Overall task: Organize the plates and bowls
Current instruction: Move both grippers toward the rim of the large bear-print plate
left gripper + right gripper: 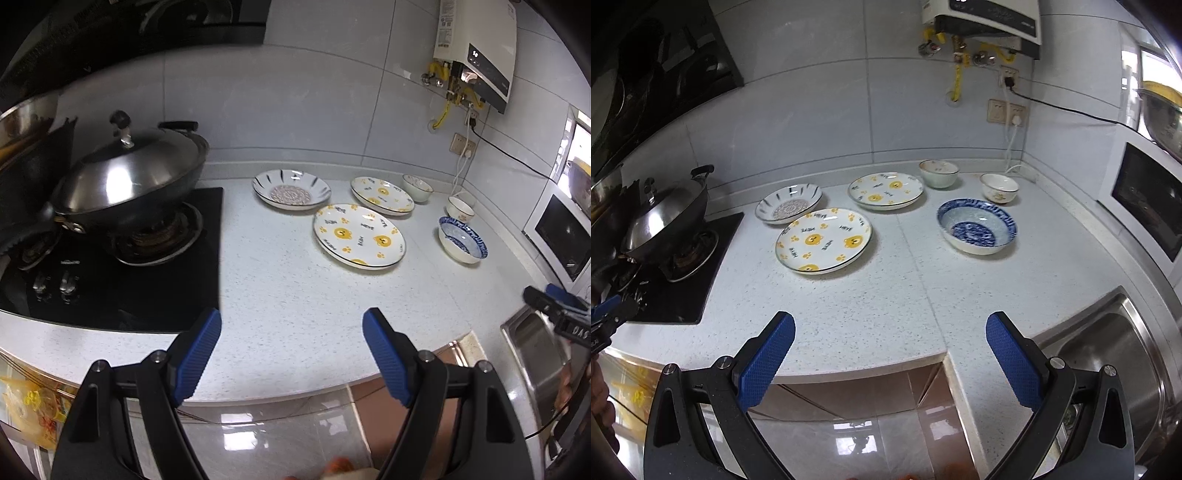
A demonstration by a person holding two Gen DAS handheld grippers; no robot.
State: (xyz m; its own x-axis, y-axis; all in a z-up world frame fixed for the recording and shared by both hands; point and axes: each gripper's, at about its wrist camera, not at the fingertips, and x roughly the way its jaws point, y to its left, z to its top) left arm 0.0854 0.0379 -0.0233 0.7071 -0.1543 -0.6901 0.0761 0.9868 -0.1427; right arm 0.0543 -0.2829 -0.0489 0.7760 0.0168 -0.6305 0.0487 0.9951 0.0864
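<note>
- Plates and bowls sit scattered, none stacked, on the white countertop (886, 295), between the stove (110, 280) and the sink (1108, 350).
- Near bear plate (823, 240) lies closest to you; its twin, the far bear plate (885, 191), lies behind, beside the striped plate (788, 208). Matching rims suggest a natural stack.
- Blue bowl (977, 230) stands apart; two small bowls (939, 172) (999, 187) stand near the back wall.
- Your left gripper (291, 328) and right gripper (890, 332) hover over the counter's front edge, fingers spread wide, holding nothing — likely ready for a first pick.
</note>
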